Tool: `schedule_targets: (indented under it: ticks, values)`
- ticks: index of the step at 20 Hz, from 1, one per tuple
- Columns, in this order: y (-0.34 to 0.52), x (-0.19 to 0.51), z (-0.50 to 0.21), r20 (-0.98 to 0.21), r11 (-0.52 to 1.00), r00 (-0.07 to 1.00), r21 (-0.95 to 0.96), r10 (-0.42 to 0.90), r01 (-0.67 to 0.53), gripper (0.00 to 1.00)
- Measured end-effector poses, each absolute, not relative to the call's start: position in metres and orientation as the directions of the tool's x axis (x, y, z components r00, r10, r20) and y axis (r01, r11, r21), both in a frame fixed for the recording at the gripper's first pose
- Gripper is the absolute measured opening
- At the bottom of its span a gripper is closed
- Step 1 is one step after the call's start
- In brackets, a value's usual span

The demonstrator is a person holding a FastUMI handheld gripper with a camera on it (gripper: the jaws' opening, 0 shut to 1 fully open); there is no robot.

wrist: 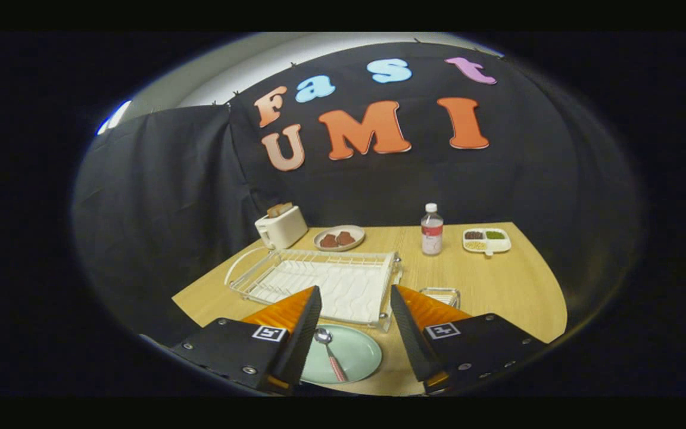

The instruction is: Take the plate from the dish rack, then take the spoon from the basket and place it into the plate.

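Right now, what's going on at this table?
A hand-held gripper hangs open above a pale green plate, gripping nothing. A spoon already lies on that plate, between the fingers. Just beyond stands the white dish rack, with a small wire basket beside it. The job looks essentially done.

Claw (356, 298) fingers wide apart, empty.

Dim booth, evenly lit tabletop (498, 280), strong fisheye bending, soft edges.
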State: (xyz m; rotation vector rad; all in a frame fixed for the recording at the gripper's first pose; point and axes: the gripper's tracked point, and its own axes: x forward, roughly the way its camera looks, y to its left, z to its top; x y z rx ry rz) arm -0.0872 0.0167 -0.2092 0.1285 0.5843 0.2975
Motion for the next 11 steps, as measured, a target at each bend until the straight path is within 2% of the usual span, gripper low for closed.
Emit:
schedule_targets:
  ticks: [6, 11]
  values:
    - [0.001, -0.049, -0.129, -0.361, 0.962, 0.895, 0.173, 0.263, -0.213, 0.9]
    - [-0.008, -0.03, -0.082, -0.273, 0.975, 0.938, 0.132, 0.212, -0.182, 0.97]
